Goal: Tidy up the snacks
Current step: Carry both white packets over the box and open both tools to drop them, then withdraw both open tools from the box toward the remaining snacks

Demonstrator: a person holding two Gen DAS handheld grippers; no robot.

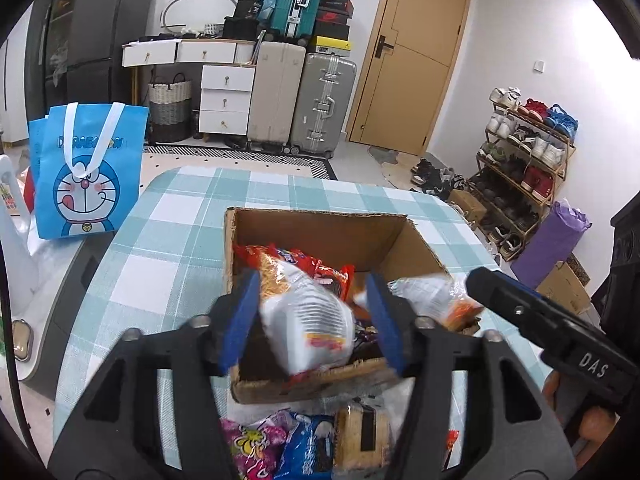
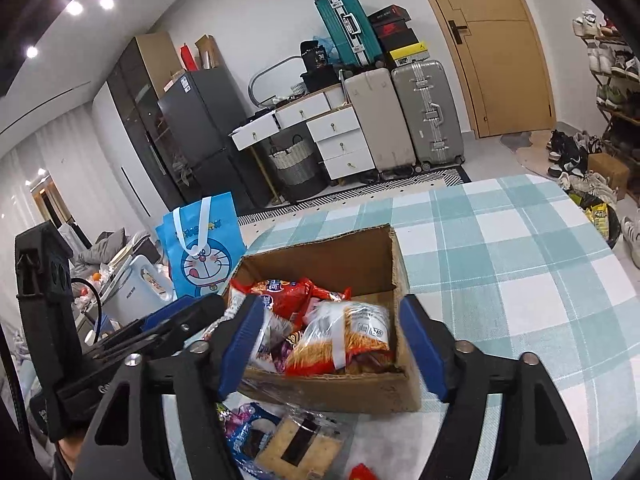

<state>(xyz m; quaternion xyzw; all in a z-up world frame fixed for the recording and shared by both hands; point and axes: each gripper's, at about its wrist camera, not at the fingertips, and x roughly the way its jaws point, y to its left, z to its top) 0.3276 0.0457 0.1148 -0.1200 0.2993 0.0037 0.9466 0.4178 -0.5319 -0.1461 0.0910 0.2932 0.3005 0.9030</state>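
Left claw point(image 1: 310, 320) spread wide, blurry orange-and-white snack bag point(image 1: 308, 316) between its pads above the cardboard box point(image 1: 320, 232), can't tell if touching. Right claw point(image 2: 332, 344) also spread, empty, over that snack-filled box on the checkered table point(image 2: 520, 264). Cracker pack point(image 2: 298, 446) lying just in front.

Left gripper point(image 1: 312, 320) and right gripper point(image 2: 332, 344) both hover side by side, jaws spread wide apart
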